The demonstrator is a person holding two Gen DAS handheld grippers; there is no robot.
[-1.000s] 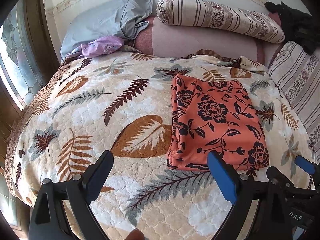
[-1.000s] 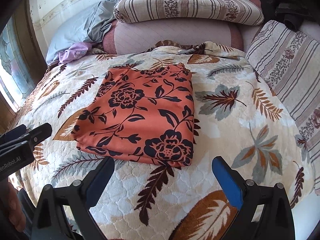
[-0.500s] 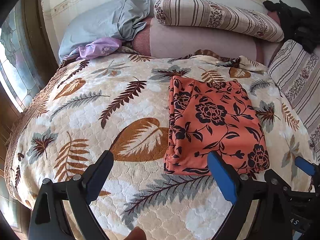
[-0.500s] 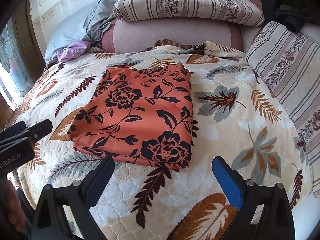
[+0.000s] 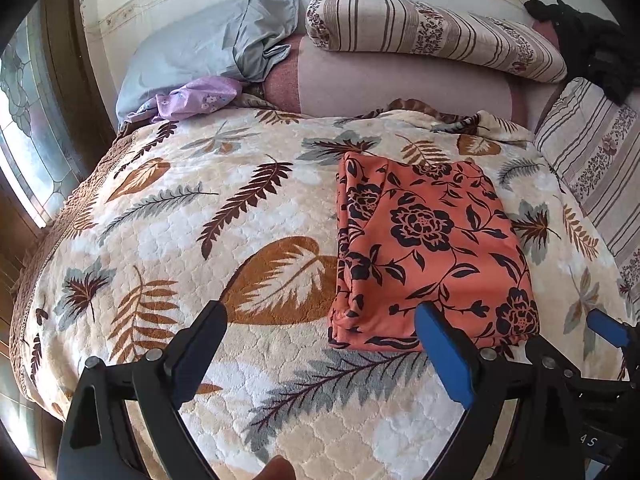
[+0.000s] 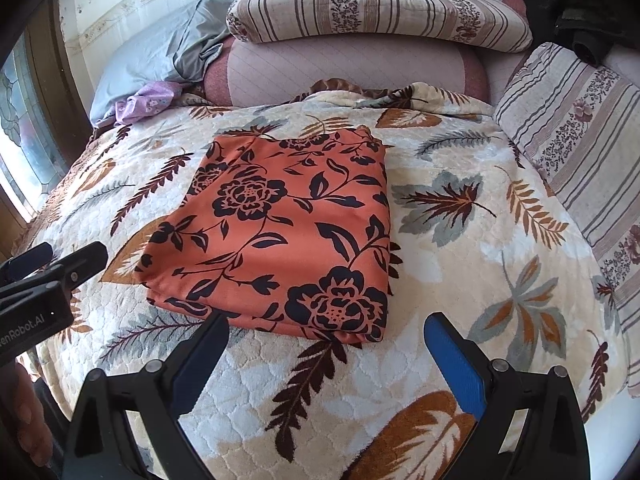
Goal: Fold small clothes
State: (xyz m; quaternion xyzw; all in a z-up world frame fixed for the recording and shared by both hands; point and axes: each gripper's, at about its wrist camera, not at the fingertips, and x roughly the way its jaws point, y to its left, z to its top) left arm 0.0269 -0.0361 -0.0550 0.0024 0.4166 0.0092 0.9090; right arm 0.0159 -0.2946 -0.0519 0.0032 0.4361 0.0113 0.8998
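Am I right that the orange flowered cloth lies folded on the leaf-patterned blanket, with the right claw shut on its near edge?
Not quite: the right claw is open and holds nothing, as the right wrist view shows. The orange flowered cloth does lie folded on the leaf-patterned blanket.

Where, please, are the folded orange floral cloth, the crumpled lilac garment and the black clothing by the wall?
Folded orange floral cloth (image 6: 280,232): right wrist view, middle of top face.
Crumpled lilac garment (image 5: 196,98): left wrist view, its centre.
Black clothing (image 6: 568,4): right wrist view, main bulk.
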